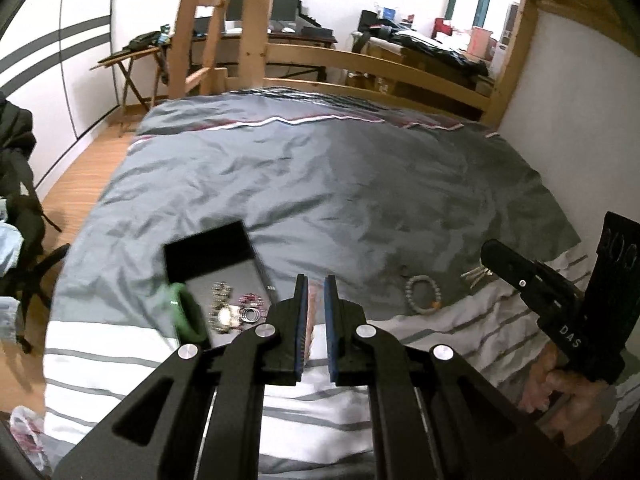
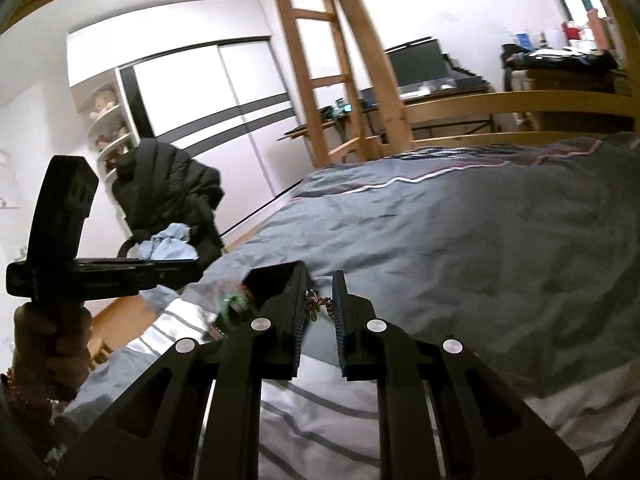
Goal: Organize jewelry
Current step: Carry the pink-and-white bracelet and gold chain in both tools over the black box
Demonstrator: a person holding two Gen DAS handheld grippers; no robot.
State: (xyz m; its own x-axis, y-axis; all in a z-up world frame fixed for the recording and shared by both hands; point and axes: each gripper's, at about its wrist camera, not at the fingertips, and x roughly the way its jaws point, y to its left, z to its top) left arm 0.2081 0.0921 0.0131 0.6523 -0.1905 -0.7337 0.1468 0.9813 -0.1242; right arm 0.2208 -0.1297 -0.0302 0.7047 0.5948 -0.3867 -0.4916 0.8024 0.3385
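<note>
We see the left claw (image 1: 316, 284) pressed together, empty. Right claw (image 2: 322, 304) pinches a chain (image 2: 318, 307). Black tray (image 1: 240, 280) with jewelry and beaded bracelet (image 1: 423, 294) lie on the bed (image 1: 320, 184).

- A home bedroom: a wooden bunk bed (image 1: 400, 64) with a grey duvet (image 1: 320, 184).
- Sliding wardrobe (image 2: 208, 96), desk with monitor (image 2: 418, 62), jacket on chair (image 2: 168, 188).
</note>
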